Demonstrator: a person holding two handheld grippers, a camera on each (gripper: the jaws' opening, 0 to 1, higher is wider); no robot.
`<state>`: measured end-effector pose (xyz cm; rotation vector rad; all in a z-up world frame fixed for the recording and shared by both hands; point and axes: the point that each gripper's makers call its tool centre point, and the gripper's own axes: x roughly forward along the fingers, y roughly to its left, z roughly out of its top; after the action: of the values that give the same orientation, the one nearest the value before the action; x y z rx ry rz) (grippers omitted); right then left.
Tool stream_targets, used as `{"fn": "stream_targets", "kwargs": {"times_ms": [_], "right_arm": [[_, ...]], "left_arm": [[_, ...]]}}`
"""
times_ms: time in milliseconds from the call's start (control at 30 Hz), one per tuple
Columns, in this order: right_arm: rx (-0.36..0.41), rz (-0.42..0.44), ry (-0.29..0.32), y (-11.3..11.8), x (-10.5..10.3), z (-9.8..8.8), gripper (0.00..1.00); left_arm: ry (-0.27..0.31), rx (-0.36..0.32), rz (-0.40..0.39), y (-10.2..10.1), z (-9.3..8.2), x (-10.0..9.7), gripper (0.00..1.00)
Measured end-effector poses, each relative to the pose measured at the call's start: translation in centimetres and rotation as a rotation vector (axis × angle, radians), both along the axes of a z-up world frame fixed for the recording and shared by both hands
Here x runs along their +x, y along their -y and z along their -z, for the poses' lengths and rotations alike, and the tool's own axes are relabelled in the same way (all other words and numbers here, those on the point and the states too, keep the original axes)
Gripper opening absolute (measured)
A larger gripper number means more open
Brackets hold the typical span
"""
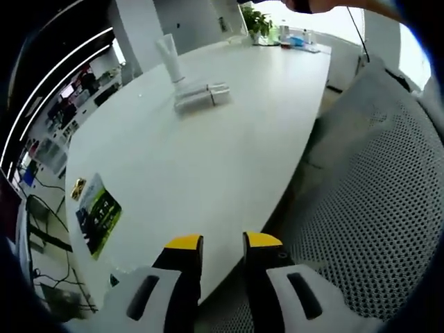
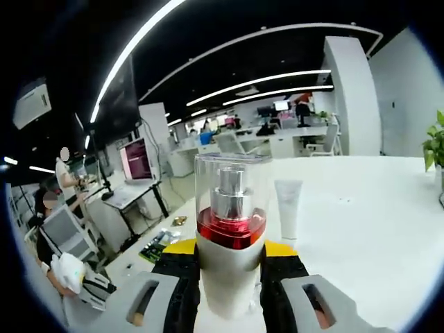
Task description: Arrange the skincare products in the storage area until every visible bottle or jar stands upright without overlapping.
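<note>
A clear-capped pump bottle [image 2: 231, 229] with a red band is standing upright, clenched between the right gripper [image 2: 231, 260] jaws above the white counter [image 2: 368, 229]. An upright white tube [image 2: 288, 207] is standing just beyond. The left gripper [image 1: 222, 243] is hovering with jaws parted and holding nothing; far off, two bottles [image 1: 201, 96] are lying flat. No label is readable.

L gripper [image 1: 222, 241] jaws apart; R gripper [image 2: 229, 248] clamped (upright).
</note>
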<state>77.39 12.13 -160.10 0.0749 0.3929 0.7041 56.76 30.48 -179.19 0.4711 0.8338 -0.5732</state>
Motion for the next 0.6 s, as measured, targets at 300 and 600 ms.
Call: {"fn": "stream_targets", "kwargs": {"times_ms": [300,600], "right_arm": [[-0.011,0.034,0.018,1.2,3.2,0.8,0.28],[-0.042,0.054,0.022,1.8,6.5,3.2,0.28]], "left_arm": [[-0.03,0.01,0.009,0.0,0.6,-0.4,0.17],[-0.067,0.021,0.016,-0.1,1.3,-0.9,0.16]]}}
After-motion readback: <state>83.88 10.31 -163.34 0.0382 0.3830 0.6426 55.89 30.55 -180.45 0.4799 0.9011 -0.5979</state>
